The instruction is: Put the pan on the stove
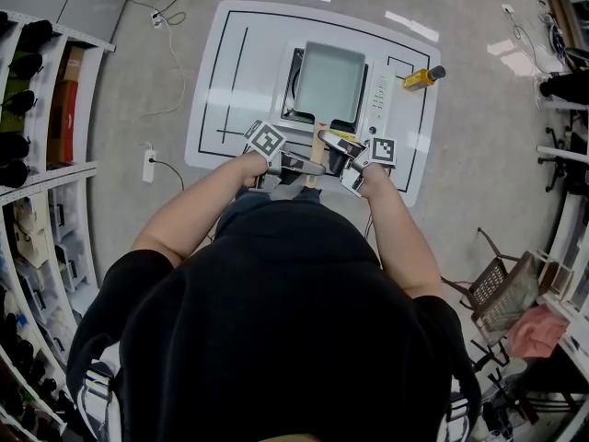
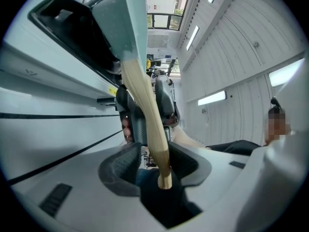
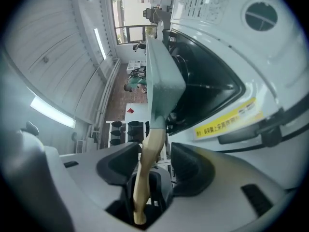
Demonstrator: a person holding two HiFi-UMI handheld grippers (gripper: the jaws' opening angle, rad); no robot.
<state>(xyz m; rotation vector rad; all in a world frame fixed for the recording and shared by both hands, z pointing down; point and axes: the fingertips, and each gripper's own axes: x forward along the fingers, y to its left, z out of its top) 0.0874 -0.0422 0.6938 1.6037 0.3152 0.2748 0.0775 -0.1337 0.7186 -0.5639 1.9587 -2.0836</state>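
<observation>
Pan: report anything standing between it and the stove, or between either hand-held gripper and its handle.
Nothing visible. The pan already lies over the stove, and its wooden handle runs between the parted jaws of the left hand-held gripper and the right hand-held gripper. The yellow bottle stands aside.

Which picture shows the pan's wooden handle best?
The left gripper view: the pale wooden handle runs full-length from the grey-green square pan to the jaws. The right gripper view shows it almost as well; the head view, only a sliver.

the pan [image 1: 327,81] sits on the stove [image 1: 379,95], mid-table [image 1: 216,81]; a bottle [image 1: 421,77] lies right of the stove
</observation>
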